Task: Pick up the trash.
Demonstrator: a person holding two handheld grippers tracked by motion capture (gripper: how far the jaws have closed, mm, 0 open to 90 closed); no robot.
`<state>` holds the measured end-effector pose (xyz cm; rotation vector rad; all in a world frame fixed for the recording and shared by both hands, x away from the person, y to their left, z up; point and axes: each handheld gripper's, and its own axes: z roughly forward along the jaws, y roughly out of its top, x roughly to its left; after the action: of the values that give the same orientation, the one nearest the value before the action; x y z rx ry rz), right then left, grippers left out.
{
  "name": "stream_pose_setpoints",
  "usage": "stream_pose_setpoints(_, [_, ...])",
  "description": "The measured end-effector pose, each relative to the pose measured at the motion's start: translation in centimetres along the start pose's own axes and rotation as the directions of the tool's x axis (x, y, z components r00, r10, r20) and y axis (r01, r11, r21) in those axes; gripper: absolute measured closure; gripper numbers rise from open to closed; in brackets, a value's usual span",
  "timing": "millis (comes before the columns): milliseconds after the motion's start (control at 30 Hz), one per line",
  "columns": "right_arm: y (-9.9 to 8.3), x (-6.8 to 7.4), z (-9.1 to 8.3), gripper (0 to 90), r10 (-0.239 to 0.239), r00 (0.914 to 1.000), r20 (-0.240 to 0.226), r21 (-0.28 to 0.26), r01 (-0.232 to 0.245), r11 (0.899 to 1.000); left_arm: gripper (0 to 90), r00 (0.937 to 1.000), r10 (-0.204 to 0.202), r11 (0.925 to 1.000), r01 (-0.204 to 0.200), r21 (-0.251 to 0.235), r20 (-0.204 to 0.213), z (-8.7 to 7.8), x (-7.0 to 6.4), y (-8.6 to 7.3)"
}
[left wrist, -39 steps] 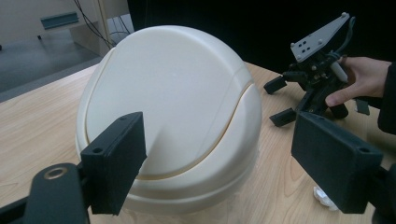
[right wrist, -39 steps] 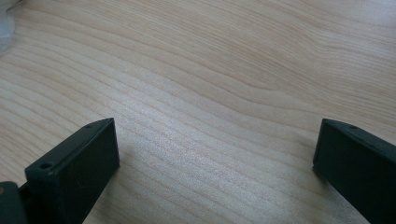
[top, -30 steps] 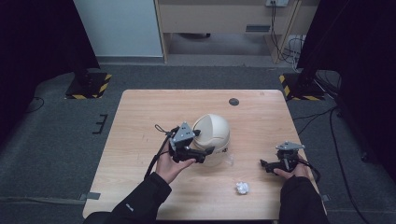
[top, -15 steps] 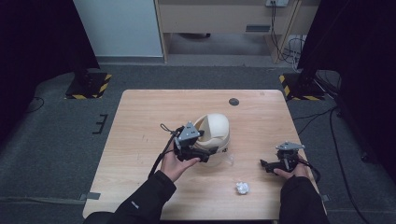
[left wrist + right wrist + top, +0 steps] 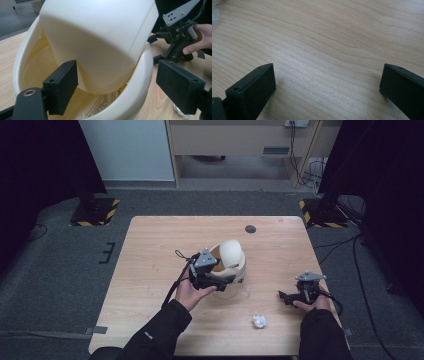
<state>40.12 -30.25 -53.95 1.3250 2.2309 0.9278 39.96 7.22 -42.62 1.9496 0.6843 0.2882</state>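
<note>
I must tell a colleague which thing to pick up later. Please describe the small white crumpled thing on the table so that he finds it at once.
Start at the wooden table and go to its near edge, on the person's right. The crumpled white ball lies there alone, between the cream bin and the right claw. It is the smallest, only wrinkled object there.

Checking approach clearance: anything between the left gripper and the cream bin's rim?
Nothing visible. The left gripper is already at the cream bin: in the left gripper view its open jaws straddle the rim, one inside, one outside. The crumpled paper lies apart.
</note>
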Motion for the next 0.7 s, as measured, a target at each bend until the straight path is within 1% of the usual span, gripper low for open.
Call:
stream_pose_setpoints(67, [0.0, 0.0, 0.0, 0.5, 0.0, 1.0, 0.0, 0.0, 0.0, 1.0, 16.9, 1.0, -0.002, 1.0, 0.002, 0.005, 0.009, 0.2, 0.0, 0.0])
stream_pose_setpoints(233, [0.0, 0.0, 0.0, 0.5, 0.0, 1.0, 0.0, 0.0, 0.0, 1.0, 17.0, 0.9999, 0.002, 0.9999, -0.002, 0.011, 0.015, 0.6, 0.0, -0.1])
stream_pose_setpoints(367, [0.0, 0.0, 0.0, 0.5, 0.0, 1.0, 0.0, -0.001, 0.0, 1.0, 17.5, 0.9999, 0.005, 1.0, -0.005, 0.003, 0.014, 0.4, -0.1, 0.0])
stream_pose_setpoints(500, [0.0, 0.0, 0.0, 0.5, 0.0, 1.0, 0.0, 0.0, 0.0, 1.0, 17.7, 0.9998, 0.016, 0.9998, -0.016, -0.009, 0.013, -0.3, -0.3, 0.2])
stream_pose_setpoints(533, [0.0, 0.0, 0.0, 0.5, 0.0, 1.0, 0.0, -0.001, 0.0, 1.0, 17.8, 0.9997, 0.019, 0.9997, -0.019, -0.015, 0.012, -0.7, -0.3, 0.2])
stream_pose_setpoints(567, [0.0, 0.0, 0.0, 0.5, 0.0, 1.0, 0.0, -0.001, 0.0, 1.0, 17.8, 0.9997, 0.019, 0.9997, -0.019, -0.015, 0.012, -0.7, -0.3, 0.2])
stream_pose_setpoints(700, [0.0, 0.0, 0.0, 0.5, 0.0, 1.0, 0.0, 0.0, 0.0, 1.0, 18.0, 0.9994, 0.032, 0.9992, -0.032, -0.024, 0.012, -1.8, -0.5, 0.2])
